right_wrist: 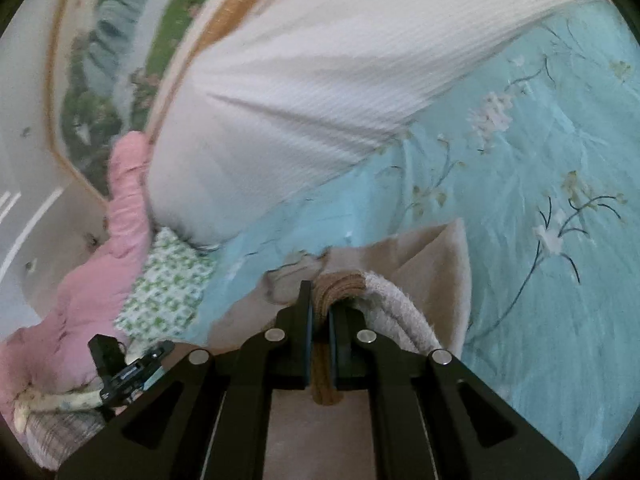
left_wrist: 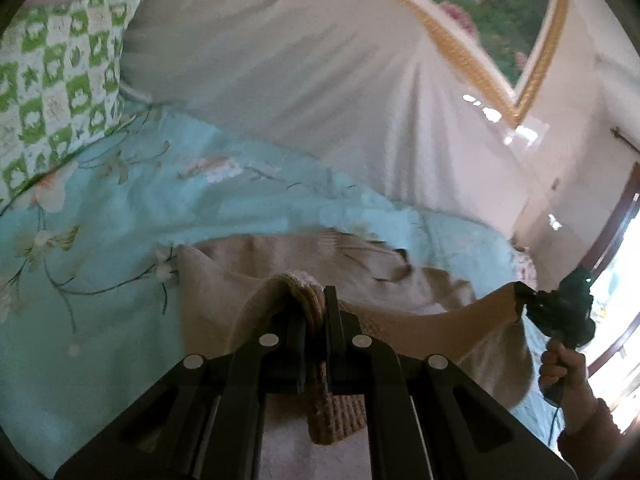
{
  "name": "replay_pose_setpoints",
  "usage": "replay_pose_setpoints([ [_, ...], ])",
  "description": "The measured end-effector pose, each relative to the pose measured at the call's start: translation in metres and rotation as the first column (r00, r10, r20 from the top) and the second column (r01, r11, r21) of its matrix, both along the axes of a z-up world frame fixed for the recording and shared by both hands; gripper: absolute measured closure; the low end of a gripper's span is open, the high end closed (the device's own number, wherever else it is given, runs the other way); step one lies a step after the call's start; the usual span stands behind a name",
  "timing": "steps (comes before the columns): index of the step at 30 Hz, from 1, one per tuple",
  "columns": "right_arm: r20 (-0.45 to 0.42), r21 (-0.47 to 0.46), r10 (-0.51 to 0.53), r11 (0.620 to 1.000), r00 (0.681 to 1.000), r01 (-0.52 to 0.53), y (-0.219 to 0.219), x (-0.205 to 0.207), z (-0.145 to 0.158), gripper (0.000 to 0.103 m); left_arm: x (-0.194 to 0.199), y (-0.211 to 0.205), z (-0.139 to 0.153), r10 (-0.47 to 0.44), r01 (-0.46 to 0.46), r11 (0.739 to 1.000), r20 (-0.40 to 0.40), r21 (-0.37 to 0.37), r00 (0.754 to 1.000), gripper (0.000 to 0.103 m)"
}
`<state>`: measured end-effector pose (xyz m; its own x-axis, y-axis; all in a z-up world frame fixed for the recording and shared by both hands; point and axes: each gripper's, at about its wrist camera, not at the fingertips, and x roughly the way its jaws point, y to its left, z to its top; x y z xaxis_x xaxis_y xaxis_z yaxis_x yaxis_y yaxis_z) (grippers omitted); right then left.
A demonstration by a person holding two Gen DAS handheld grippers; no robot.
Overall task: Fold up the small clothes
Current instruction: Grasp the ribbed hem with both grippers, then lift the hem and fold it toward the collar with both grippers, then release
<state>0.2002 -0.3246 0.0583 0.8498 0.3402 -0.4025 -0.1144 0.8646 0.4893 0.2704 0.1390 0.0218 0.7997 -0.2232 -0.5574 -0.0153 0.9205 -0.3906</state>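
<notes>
A small beige knit garment (left_wrist: 248,276) lies partly on a light blue floral bedsheet (left_wrist: 120,220) and is lifted at its near edge. My left gripper (left_wrist: 314,300) is shut on the garment's ribbed hem. In the left wrist view the right gripper (left_wrist: 524,300) shows at the right, held by a hand, pinching another corner of the garment. In the right wrist view my right gripper (right_wrist: 320,300) is shut on the ribbed hem of the beige garment (right_wrist: 432,256), which hangs stretched between both grippers above the bedsheet (right_wrist: 520,200).
A large white textured pillow (left_wrist: 300,80) lies behind the garment. A green-and-white checked cloth (left_wrist: 52,80) sits at the left. A pink garment (right_wrist: 112,240) and a green patterned cloth (right_wrist: 168,292) lie at the bed's edge. A gold-framed picture (left_wrist: 500,20) hangs behind.
</notes>
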Motion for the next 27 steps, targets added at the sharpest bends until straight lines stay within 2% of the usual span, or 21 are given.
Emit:
replay_pose_setpoints([
  [6,-0.049,-0.016,-0.052,0.999,0.997,0.051,-0.007,0.04,-0.014,0.096,0.041,0.019,-0.026,0.046,-0.048,0.999,-0.056,-0.02,0.997,0.098],
  [10,-0.088,-0.109,-0.11,0.989,0.99,0.1,-0.005,0.057,-0.024,0.096,0.062,0.02,-0.051,0.067,-0.068,0.998,-0.127,-0.002,0.99,0.097],
  [13,-0.145,-0.101,-0.139,0.987,0.98,0.125,-0.009,0.065,-0.038,0.094,0.068,0.019,-0.061,0.066,-0.068,0.998,-0.177,-0.002,0.982,0.093],
  [15,-0.165,-0.078,-0.155,0.986,0.974,0.144,-0.016,0.065,-0.041,0.093,0.067,0.022,-0.06,0.054,-0.058,0.998,-0.177,-0.017,0.983,0.092],
  [16,-0.161,-0.068,-0.152,0.987,0.975,0.143,-0.017,0.063,-0.04,0.092,0.065,0.022,-0.059,0.045,-0.049,0.999,-0.185,-0.018,0.982,0.088],
  [18,-0.158,-0.07,-0.165,0.985,0.974,0.156,-0.019,0.057,-0.035,0.087,0.057,0.022,-0.057,0.026,-0.032,0.999,-0.202,-0.025,0.979,0.079],
  [19,-0.154,-0.079,-0.173,0.984,0.973,0.162,-0.018,0.053,-0.031,0.078,0.051,0.021,-0.055,0.022,-0.028,0.999,-0.203,-0.023,0.979,0.071],
  [20,-0.136,-0.098,-0.182,0.981,0.974,0.169,-0.017,0.045,-0.024,0.062,0.043,0.019,-0.052,0.019,-0.023,1.0,-0.204,-0.019,0.979,0.067],
  [21,-0.119,-0.111,-0.187,0.978,0.975,0.174,-0.014,0.04,-0.018,0.055,0.033,0.016,-0.049,0.012,-0.017,1.0,-0.207,-0.021,0.978,0.06],
  [22,-0.097,-0.126,-0.184,0.977,0.978,0.171,-0.011,0.033,-0.012,0.054,0.023,0.014,-0.044,0.003,-0.009,1.0,-0.2,-0.028,0.98,0.058],
  [23,-0.078,-0.144,-0.159,0.979,0.984,0.147,-0.003,0.024,-0.005,0.054,0.012,0.009,-0.04,-0.016,0.009,0.999,-0.184,-0.038,0.983,0.058],
  [25,-0.074,-0.172,-0.095,0.982,0.993,0.081,0.013,0.013,0.0,0.054,-0.008,-0.016,-0.032,-0.112,0.107,0.994,-0.163,-0.036,0.98,0.058],
  [27,-0.114,-0.2,0.074,0.975,0.991,-0.096,0.047,0.006,-0.003,0.054,-0.016,-0.051,-0.03,-0.223,0.229,0.973,-0.177,0.01,0.959,0.058],
])
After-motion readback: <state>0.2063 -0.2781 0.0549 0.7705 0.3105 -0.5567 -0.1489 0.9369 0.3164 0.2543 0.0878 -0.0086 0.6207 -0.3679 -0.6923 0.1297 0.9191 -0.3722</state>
